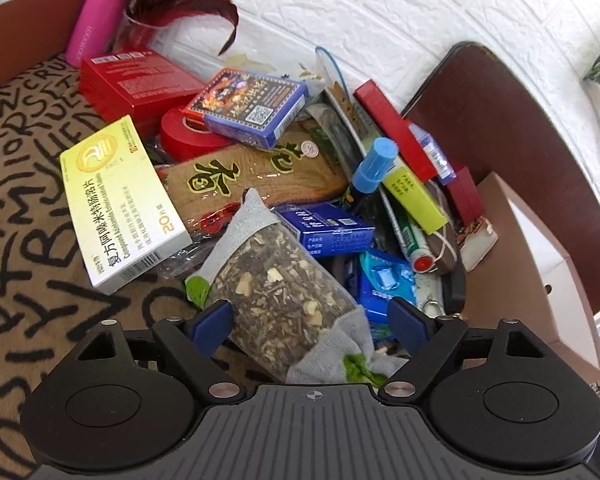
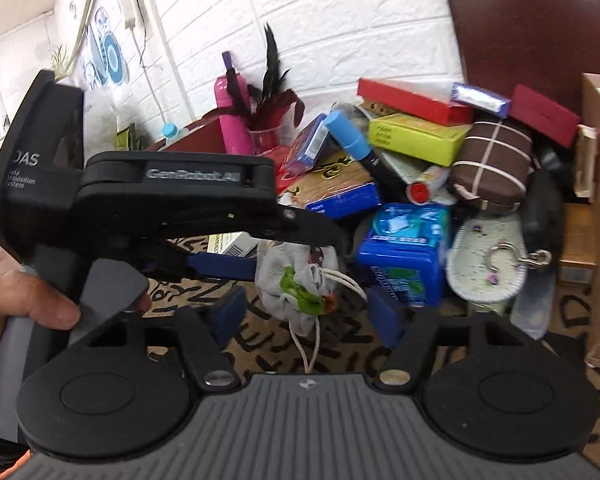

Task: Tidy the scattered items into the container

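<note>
Nearest, herb sachet (image 1: 284, 292) between left gripper (image 1: 312, 320) fingers, spread apart, one pad touching it, over patterned box floor. Rightward, piled packets in container (image 1: 540, 264). Right gripper (image 2: 304, 316) fingers apart, unloaded.

Lettered cloth (image 1: 24, 184), yellow box (image 1: 120, 204) on it

Herb sachet (image 2: 300, 280) between left gripper (image 2: 300, 246) fingers (image 2: 224, 266), ahead of spread right gripper (image 2: 306, 314)
</note>
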{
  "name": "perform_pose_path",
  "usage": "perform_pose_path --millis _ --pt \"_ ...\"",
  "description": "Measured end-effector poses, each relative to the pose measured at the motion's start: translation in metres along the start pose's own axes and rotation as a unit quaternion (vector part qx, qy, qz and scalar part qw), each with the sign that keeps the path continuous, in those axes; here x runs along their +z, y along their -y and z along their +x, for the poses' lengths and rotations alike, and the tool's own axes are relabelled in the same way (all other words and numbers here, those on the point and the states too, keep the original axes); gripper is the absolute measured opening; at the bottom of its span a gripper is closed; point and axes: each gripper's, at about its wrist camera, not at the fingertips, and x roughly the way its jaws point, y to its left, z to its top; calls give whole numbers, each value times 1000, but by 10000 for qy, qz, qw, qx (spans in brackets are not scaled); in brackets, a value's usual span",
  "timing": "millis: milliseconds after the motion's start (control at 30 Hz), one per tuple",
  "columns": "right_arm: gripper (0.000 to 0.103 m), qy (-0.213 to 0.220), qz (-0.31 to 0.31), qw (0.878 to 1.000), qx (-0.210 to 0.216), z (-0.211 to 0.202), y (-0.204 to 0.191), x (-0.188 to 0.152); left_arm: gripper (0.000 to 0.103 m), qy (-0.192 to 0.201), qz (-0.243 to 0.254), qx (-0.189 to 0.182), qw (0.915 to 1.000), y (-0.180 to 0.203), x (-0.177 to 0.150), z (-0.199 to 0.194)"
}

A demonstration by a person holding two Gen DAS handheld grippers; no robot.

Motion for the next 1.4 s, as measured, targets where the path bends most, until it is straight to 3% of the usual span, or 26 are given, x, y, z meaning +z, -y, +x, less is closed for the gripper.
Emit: perform_pose_path --millis 100,167,200,367,500,600,700,800,867,933,1000,1067,1200,1400 --pt "39 -44 -22 10000 6 7 -2 1 84 -39 -5 15 10000 -3 0 3" --pt "31 -93 83 9999 54 9 0 0 80 -28 24 66 10000 -4 -1 1" --pt "30 -116 133 9998 101 8 1 0 72 -23 27 68 10000 -4 -2 0" --pt "27 -168 90 9994 273 -20 4 -3 65 -60 113 -92 9999 12 -16 -15" --pt "27 -181 23 9988 446 -65 15 -11 64 -213 244 -329 9989 42 -42 -33" --pt "27 -309 10 9980 542 -108 30 -26 63 -518 443 -730 9950 69 -72 -40" --pt "27 -443 144 9980 436 -152 52 -44 63 -951 412 -1254 9867 90 -99 -35" --pt "30 -473 360 9981 -156 -182 78 -60 72 -1110 428 -1493 9816 107 -116 -28" --pt "49 -345 662 9947 -714 -195 96 -67 79 -1107 459 -1460 9820 114 -119 -23" --pt "58 -186 937 9905 -991 -205 109 -72 82 -1132 408 -1441 9822 118 -119 -19" --pt "58 -87 1054 9907 -862 -209 113 -74 85 -1184 494 -1421 9815 122 -117 -13" --pt "66 -72 1057 9912 -789 -206 108 -75 87 -1178 593 -1284 9829 125 -114 -6" --pt "66 -142 969 9930 -661 -194 100 -79 90 -1122 520 -1015 9871 117 -104 6" --pt "67 -448 786 9926 -810 -175 95 -83 94 -1660 530 -1285 9763 112 -102 34"
